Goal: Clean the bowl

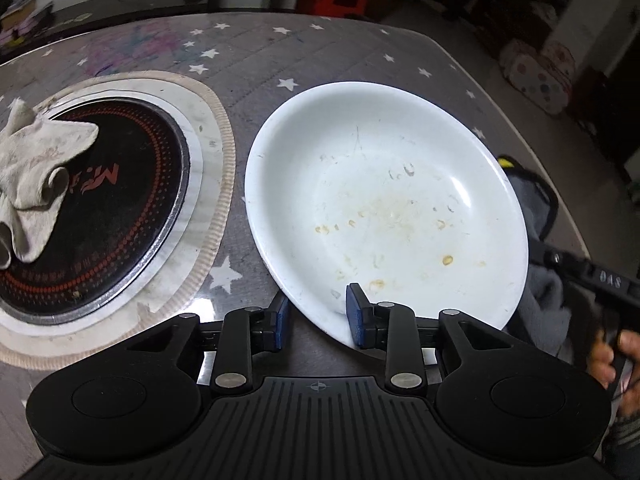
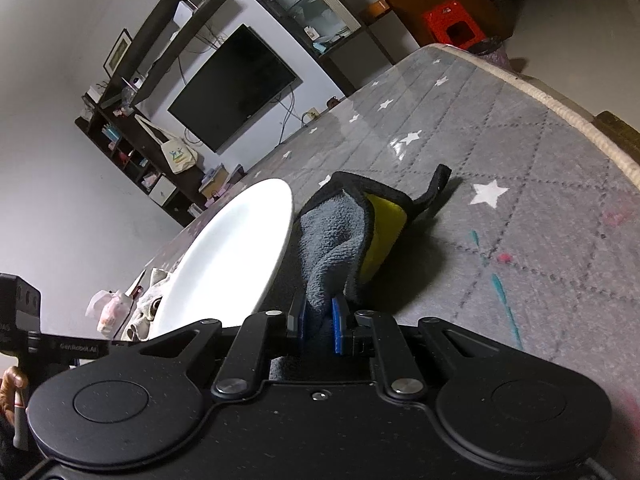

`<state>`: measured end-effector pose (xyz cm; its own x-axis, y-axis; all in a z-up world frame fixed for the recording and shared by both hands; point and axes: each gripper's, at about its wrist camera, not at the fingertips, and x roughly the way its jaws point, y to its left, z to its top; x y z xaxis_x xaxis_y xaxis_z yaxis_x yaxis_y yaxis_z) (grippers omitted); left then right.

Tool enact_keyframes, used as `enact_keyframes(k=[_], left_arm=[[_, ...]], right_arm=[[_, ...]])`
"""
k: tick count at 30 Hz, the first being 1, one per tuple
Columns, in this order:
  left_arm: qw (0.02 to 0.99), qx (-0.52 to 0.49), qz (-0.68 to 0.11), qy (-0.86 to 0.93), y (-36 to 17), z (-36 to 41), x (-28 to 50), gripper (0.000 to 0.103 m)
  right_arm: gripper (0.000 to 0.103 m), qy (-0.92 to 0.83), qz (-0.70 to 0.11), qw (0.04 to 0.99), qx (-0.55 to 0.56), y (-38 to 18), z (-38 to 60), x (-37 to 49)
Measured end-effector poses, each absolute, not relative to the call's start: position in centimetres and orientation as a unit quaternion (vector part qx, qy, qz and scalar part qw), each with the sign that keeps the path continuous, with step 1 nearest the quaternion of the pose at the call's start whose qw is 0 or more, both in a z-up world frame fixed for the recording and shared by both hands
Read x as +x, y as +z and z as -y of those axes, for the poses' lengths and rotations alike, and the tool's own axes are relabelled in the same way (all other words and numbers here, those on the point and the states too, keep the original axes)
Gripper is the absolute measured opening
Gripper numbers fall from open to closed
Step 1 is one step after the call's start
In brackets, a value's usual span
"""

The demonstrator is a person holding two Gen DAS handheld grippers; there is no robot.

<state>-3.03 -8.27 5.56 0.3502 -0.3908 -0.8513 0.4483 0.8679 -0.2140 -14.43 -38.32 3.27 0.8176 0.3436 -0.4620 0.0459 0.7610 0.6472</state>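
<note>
Right gripper [image 2: 318, 316] pinches the grey cloth [image 2: 326, 248]; left gripper [image 1: 316, 316], jaws apart, straddles the bowl [image 1: 384, 208] rim. Unclamped, the bowl could slide during wiping.

One shallow white ceramic bowl [image 1: 384, 208]; left of the bowl, one crumpled off-white rag [image 1: 36, 180] and one round black induction hob [image 1: 116, 200]; right of it, one grey-and-yellow microfibre cloth [image 2: 344, 236]

Bowl [image 1: 384, 208] on table [image 1: 248, 64] btwn cooktop [image 1: 120, 216] w/ rag [image 1: 36, 172] on it & cloth [image 2: 336, 236].
</note>
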Motion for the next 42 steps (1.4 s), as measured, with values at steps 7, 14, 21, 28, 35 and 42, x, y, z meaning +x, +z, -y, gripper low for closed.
enact_keyframes(k=[7,14,21,28,35,42], left_arm=[[0.817,0.097,-0.502,-0.265,5.7,9.1,-2.1,0.032],[0.816,0.146,-0.492,-0.266,5.6,9.8,-1.0,0.032],[0.815,0.179,-0.482,-0.268,5.5,10.9,0.3,0.031],[0.817,0.179,-0.479,-0.266,5.3,11.4,1.0,0.031],[0.825,0.129,-0.489,-0.254,5.2,10.3,0.5,0.031],[0.830,0.062,-0.499,-0.242,5.3,9.1,-1.6,0.031]], right_arm=[[0.014,0.082,-0.292,0.889,0.343,3.1,38.5,-12.9],[0.014,0.082,-0.298,0.886,0.344,3.1,38.9,-10.2],[0.014,0.085,-0.305,0.886,0.340,3.1,39.2,-7.9],[0.014,0.092,-0.313,0.884,0.336,3.2,39.3,-5.7],[0.014,0.091,-0.313,0.881,0.343,3.0,39.3,-5.9],[0.014,0.084,-0.308,0.883,0.344,3.3,39.1,-7.1]])
